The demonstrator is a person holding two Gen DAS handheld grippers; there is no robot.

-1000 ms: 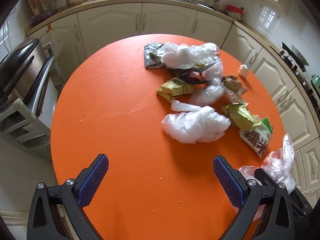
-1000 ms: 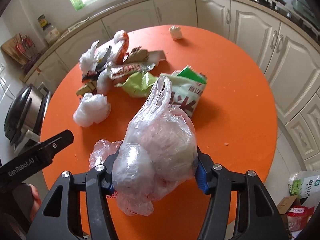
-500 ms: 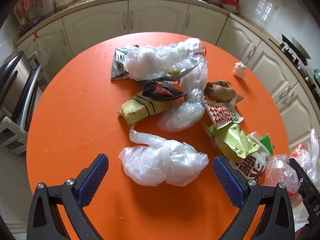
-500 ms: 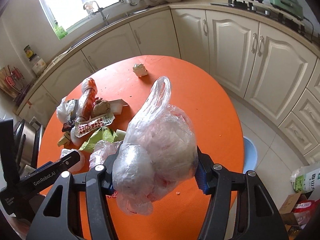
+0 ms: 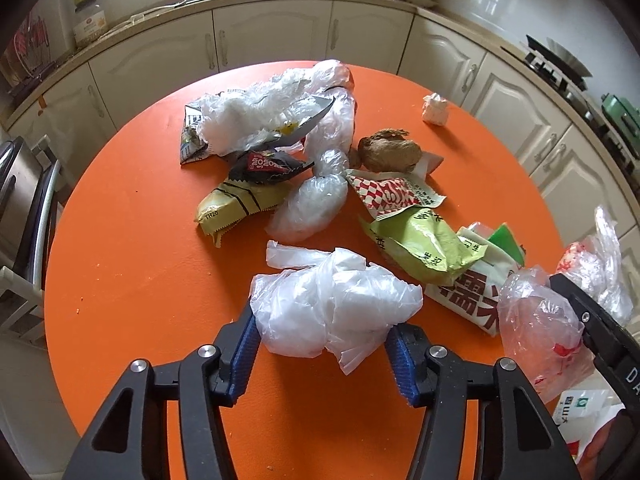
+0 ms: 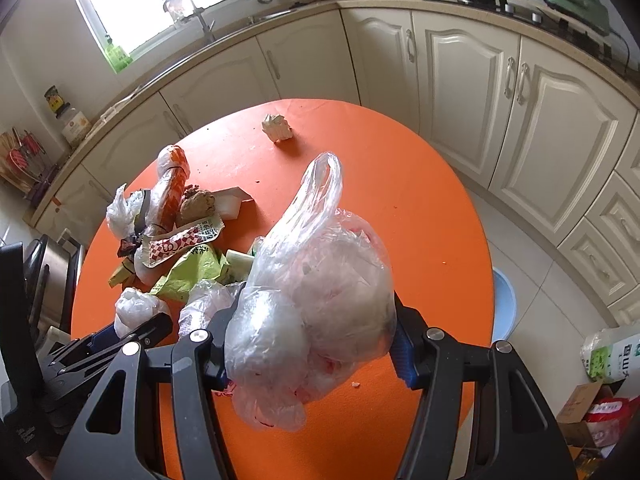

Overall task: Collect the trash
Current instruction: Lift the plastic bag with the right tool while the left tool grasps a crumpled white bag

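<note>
A crumpled white plastic bag (image 5: 336,304) lies on the round orange table (image 5: 140,240) near its front edge. My left gripper (image 5: 322,330) is closing on it, and both blue pads touch the bag's sides. My right gripper (image 6: 316,320) is shut on a clear bag stuffed with trash (image 6: 320,280), held above the table; that bag also shows at the right of the left wrist view (image 5: 536,328). Beyond lie a yellow wrapper (image 5: 240,204), a green wrapper (image 5: 420,244), a red-checked wrapper (image 5: 392,196), a brown lump (image 5: 388,150) and a white tissue wad (image 5: 435,109).
Cream cabinets (image 6: 500,100) curve round the table's far and right sides. A metal appliance (image 5: 16,184) stands left of the table. A blue stool (image 6: 502,300) and cardboard boxes with packets (image 6: 596,404) sit on the floor at the right.
My left gripper has moved forward across the table to the white plastic bag and its jaws have narrowed around it. The right gripper has swung sideways, still gripping its bag.
</note>
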